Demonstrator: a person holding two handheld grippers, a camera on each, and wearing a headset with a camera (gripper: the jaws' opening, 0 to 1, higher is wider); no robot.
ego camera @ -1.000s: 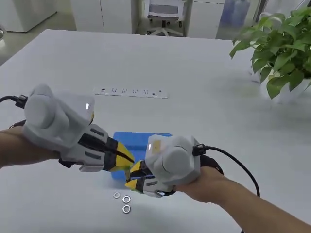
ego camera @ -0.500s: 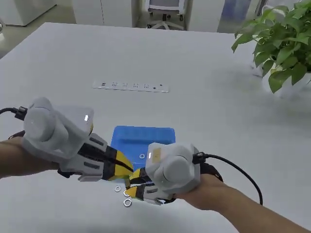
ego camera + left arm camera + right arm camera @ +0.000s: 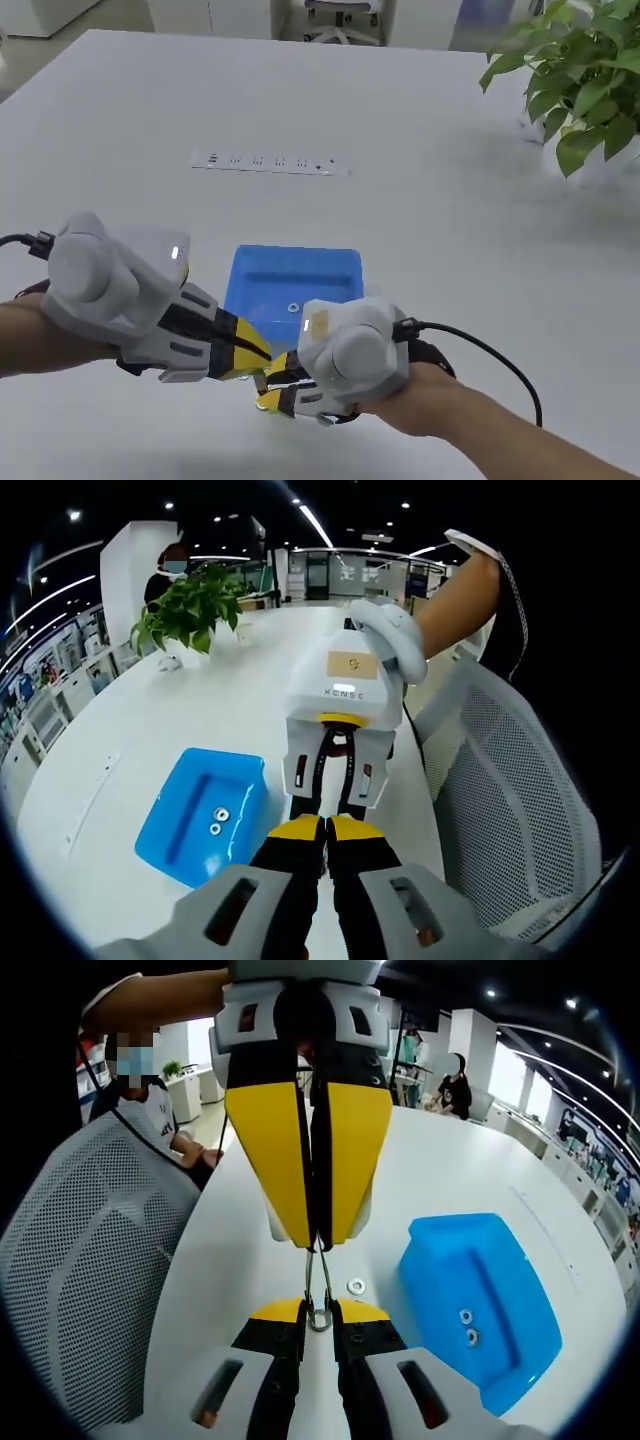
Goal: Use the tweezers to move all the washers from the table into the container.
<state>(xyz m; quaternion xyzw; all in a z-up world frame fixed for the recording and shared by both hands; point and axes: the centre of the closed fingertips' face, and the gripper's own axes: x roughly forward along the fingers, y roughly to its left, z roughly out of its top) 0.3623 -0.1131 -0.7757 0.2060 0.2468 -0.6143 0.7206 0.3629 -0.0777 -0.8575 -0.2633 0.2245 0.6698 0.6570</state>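
— Any writing to read?
— The right gripper [image 3: 336,805] has an orange badge [image 3: 352,664] with a line of letters under it, too small to make out.
— And the jaws?
— The left gripper [image 3: 315,1242] is clamped on the tweezers [image 3: 316,1270]. The right's jaws flank the tips with a narrow gap; whether they press, I cannot tell.
— Washers?
— One washer [image 3: 318,1324] at the tips, a loose washer [image 3: 356,1286] just beside on the table [image 3: 420,1180], two washers [image 3: 466,1317] in the blue container [image 3: 500,1270].
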